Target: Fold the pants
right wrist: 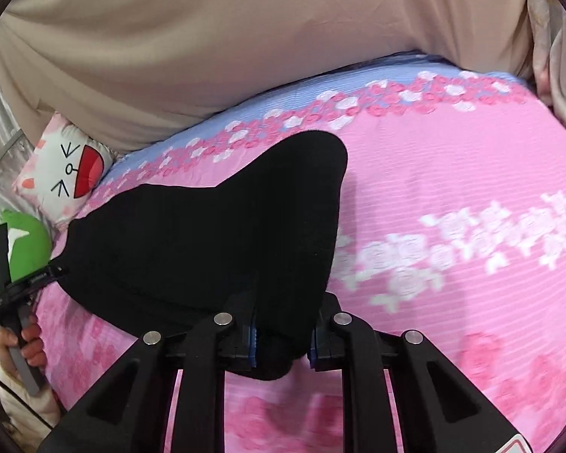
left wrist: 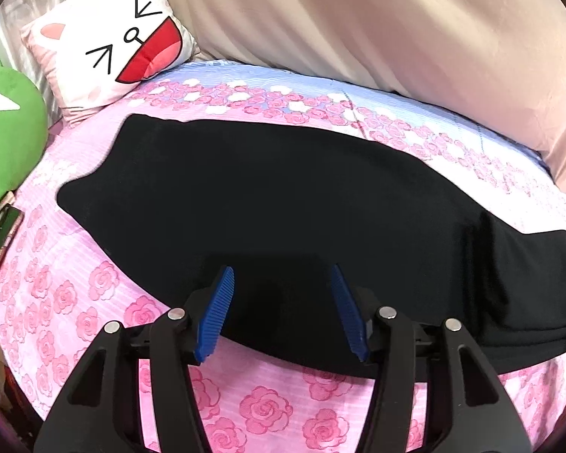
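1. We had the whole bed in front of us, covered by a pink rose-print sheet (left wrist: 94, 302) with a blue band along the far edge, and a big beige blanket (left wrist: 358, 26) bunched up behind it.
2. The black pants (left wrist: 268, 196) were laid lengthwise across the middle of that sheet. From the left wrist cam they ran flat from near the pillows over to the right edge of the view. From the right wrist cam, the end we were holding was raised off the bed and draped in a peak.
3. Our right gripper (right wrist: 282, 343) was clamped down on a bunch of the pants fabric, blue pads pressed in from both sides.
4. Our left gripper (left wrist: 281, 311) was spread wide with nothing in it, its blue pads (left wrist: 216, 313) hovering over the near edge of the pants. Couldn't tell if they touched the cloth.
5. The cat-face pillow (left wrist: 109, 49) sat at the far left corner of the bed.
6. A green plush (left wrist: 7, 139) was just beside it, nearer to us.
7. Our left hand (right wrist: 26, 343) showed up at the edge of the right cam, wrapped around the other gripper's handle.
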A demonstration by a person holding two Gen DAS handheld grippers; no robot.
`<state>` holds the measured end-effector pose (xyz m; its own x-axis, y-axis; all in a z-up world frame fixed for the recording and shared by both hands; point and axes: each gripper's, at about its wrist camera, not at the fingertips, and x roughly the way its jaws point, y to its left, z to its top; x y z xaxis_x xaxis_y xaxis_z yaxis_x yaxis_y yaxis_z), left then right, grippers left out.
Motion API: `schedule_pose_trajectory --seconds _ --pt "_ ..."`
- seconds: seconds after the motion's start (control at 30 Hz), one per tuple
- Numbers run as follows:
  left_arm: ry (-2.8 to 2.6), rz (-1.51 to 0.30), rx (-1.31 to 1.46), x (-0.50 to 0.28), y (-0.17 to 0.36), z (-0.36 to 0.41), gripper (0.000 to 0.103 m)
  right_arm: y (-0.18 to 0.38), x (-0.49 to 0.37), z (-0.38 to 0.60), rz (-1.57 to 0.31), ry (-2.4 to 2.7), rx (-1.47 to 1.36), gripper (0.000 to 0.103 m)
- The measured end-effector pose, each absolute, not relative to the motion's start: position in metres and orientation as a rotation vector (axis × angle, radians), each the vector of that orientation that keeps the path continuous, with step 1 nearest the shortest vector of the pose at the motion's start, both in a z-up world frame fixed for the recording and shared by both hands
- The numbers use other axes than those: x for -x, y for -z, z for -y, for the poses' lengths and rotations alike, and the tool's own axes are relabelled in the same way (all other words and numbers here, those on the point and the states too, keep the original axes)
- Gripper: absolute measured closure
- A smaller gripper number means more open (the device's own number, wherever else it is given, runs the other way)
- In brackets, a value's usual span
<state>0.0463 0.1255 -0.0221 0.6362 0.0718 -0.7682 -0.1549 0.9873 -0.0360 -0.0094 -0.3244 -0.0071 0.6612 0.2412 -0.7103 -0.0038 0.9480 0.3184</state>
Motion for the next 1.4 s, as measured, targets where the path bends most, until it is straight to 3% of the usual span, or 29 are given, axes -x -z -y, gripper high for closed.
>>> schedule_pose_trajectory --seconds 0.27,0.43,0.53,0.57,0.83,0.87,0.93,1.2,1.3,1.4 --pt "-0.125 -0.893 0.086 -0.048 0.028 -0.117 0.051 0.010 0.035 0.400 -0.840 0.048 -0.296 0.086" --pt "-0.100 -0.913 0.069 -0.050 0.036 -0.103 0.051 0.008 0.053 0.391 -0.817 0.187 -0.177 0.054" --pt "-0.094 -0.918 0.076 -0.050 0.038 -0.100 0.051 -0.027 0.067 0.344 -0.681 0.069 -0.077 0.040" --pt "-0.090 -0.918 0.077 -0.050 0.038 -0.099 0.051 -0.034 0.068 0.327 -0.665 -0.003 -0.064 0.039" --pt "-0.108 -0.900 0.095 -0.041 0.033 -0.118 0.045 0.021 0.013 0.203 -0.858 -0.307 0.106 0.045" --pt "-0.113 -0.895 0.100 -0.040 0.033 -0.123 0.045 0.027 0.006 0.200 -0.872 -0.287 0.110 0.051" --pt "-0.134 -0.894 0.118 -0.038 0.032 -0.137 0.045 0.026 -0.002 0.203 -0.873 -0.257 0.096 0.090" --pt "-0.097 -0.889 0.287 -0.034 0.031 -0.183 0.045 -0.003 -0.026 0.176 -0.826 -0.363 -0.014 0.090" --pt "-0.091 -0.862 0.319 -0.028 0.025 -0.190 0.045 0.024 -0.027 0.151 -0.889 -0.368 0.064 0.083" --pt "-0.164 -0.811 0.355 -0.019 0.014 -0.209 0.040 0.009 -0.019 0.154 -0.855 -0.361 0.041 0.076"
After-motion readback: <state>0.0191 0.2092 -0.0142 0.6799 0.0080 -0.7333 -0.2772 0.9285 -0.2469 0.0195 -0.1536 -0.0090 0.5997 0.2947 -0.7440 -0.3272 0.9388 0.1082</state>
